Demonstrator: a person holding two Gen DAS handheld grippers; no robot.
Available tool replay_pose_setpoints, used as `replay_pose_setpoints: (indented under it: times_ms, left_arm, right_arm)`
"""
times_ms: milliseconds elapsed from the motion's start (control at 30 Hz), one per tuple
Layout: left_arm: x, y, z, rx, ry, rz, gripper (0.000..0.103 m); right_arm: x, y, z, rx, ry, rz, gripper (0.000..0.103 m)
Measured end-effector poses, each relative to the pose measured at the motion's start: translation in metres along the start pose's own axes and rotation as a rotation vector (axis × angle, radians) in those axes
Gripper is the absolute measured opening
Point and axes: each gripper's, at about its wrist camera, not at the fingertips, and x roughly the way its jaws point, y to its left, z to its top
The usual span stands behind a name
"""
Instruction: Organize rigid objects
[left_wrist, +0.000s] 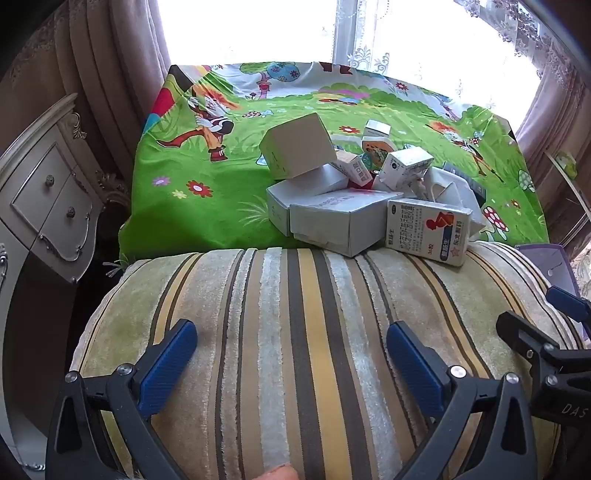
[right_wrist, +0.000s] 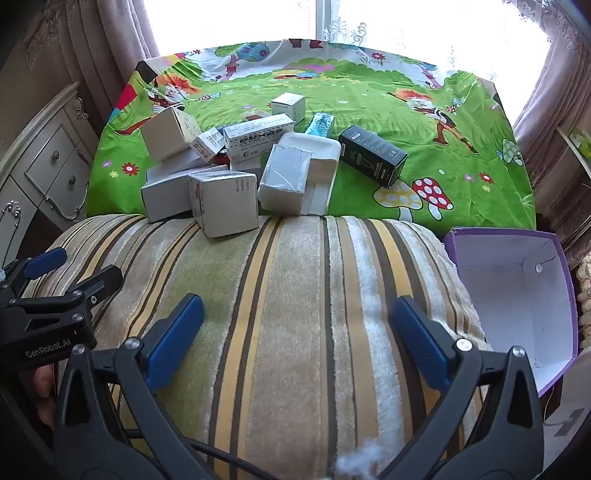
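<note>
Two grippers: both wait low over the striped cushion (right_wrist: 295, 314), side by side, neither carrying anything.
Left gripper (left_wrist: 291, 354): jaws spread wide and empty, fingers pointing toward 12 o'clock; probably held apart so it can take a box straight away.
Right gripper (right_wrist: 295, 328): jaws likewise wide apart with nothing between them; in the left view it shows at 3 o'clock, just beside the left one.
Cushion: lies directly under both grippers and serves as a rest, with the work area beyond its far edge.
Boxes (right_wrist: 229, 162): a loose heap of small cartons at 12 o'clock in the left view and 11 o'clock in the right, some leaning on each other, two overhanging the cushion edge; they look dumped rather than placed.
Printed carton (left_wrist: 428, 232): stands tilted at the near right of the heap in the left view, touching the cushion.
Black box (right_wrist: 373, 155): lies at 1 o'clock in the right view, just beside the heap, the easiest to take alone.
Bin (right_wrist: 517, 295): a purple open container with a white inside at 3 o'clock of the right gripper, touching the cushion, empty; my guess is the boxes go there.
Cloth (right_wrist: 461, 147): green cartoon sheet under the heap.
Stage: sorting looks not yet begun.
</note>
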Motion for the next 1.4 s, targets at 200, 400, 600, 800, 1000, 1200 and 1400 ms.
replay_pose_setpoints:
  times_ms: [200,400,600,800,1000,1200,1400]
  left_arm:
    - [0.0006,-0.0012,-0.0004,0.011,-0.014,0.013,0.103]
    - [0.0008,-0.0011,-0.0002,0.016,-0.015,0.019,0.103]
    - [-0.0001,-0.0019,-0.0012,0.016,-0.015,0.021,0.103]
    - [0.0001,-0.002,-0.0012,0.018,-0.015,0.022,0.103]
    - [0.0002,-0.0023,-0.0012,0.019,-0.015,0.023,0.103]
    - [0.0006,-0.0029,-0.0021,0.02,-0.014,0.024,0.103]
    - [0.0023,-0.0014,-0.0012,0.022,-0.011,0.025,0.103]
  right_arm:
    - [-0.0013,-0.0026,-0.0004,0.0,-0.014,-0.001,0.103]
    - [-0.004,0.0009,-0.0033,0.0,-0.038,0.0,0.103]
    - [-0.0005,-0.0017,-0.0044,0.004,-0.047,0.003,0.103]
    - [0.0003,-0.0019,-0.005,0.0,-0.049,-0.002,0.103]
    - [0.0018,-0.0011,-0.0043,-0.002,-0.047,-0.007,0.103]
    - [0.0039,-0.0025,-0.0044,0.002,-0.044,0.0,0.103]
    - [0.0048,-0.0014,-0.0032,-0.004,-0.036,-0.002,0.103]
